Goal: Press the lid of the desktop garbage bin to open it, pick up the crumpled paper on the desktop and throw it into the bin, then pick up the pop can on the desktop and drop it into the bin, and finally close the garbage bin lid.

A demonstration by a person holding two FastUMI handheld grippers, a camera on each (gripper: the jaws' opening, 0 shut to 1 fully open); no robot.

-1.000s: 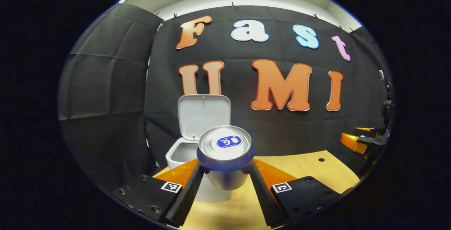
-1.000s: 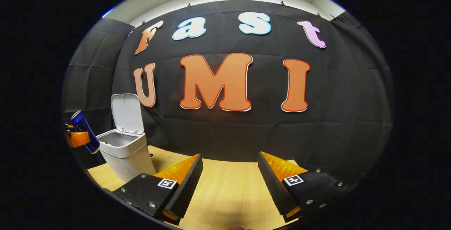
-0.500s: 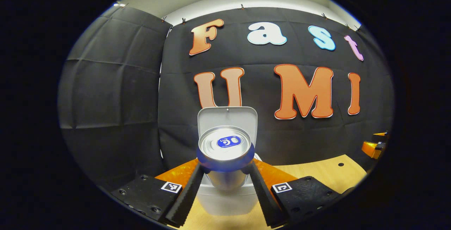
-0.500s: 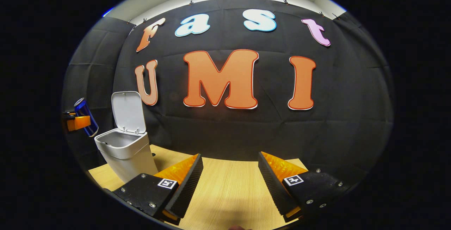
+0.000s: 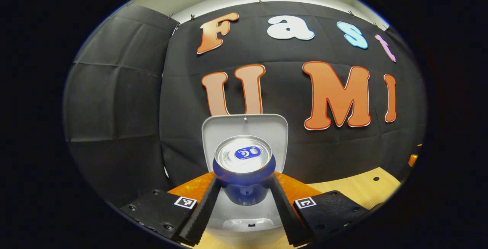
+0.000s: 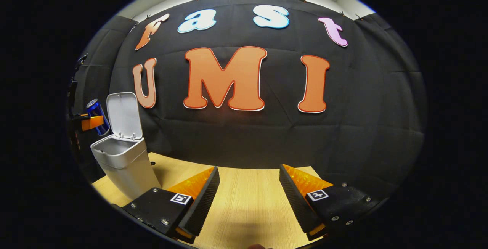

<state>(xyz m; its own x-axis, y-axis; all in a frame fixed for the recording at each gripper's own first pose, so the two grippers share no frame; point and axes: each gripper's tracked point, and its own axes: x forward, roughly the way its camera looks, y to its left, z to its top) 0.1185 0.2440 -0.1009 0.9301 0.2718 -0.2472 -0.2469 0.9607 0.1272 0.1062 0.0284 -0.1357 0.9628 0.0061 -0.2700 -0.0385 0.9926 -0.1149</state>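
Note:
In the left gripper view my left gripper [image 5: 244, 203] is shut on a blue pop can [image 5: 244, 169] with a silver top, held upright. Right behind and below the can stands the white garbage bin [image 5: 244, 224], its lid [image 5: 213, 134] raised upright. The right gripper view shows the same bin [image 6: 122, 167] at the far left with its lid [image 6: 122, 115] up and its mouth open; the can [image 6: 97, 116] hangs above and to the left of that mouth, held by the left gripper [image 6: 90, 122]. My right gripper [image 6: 248, 199] is open over the wooden table, holding nothing.
The light wooden table [image 6: 244, 207] runs to the black cloth wall behind. A small dark hole [image 5: 373, 179] marks the tabletop at the right of the left gripper view.
My left gripper has carried the can closer to the bin, which now looms larger and sits centred behind the can. The right gripper has stayed open and shifted slightly.

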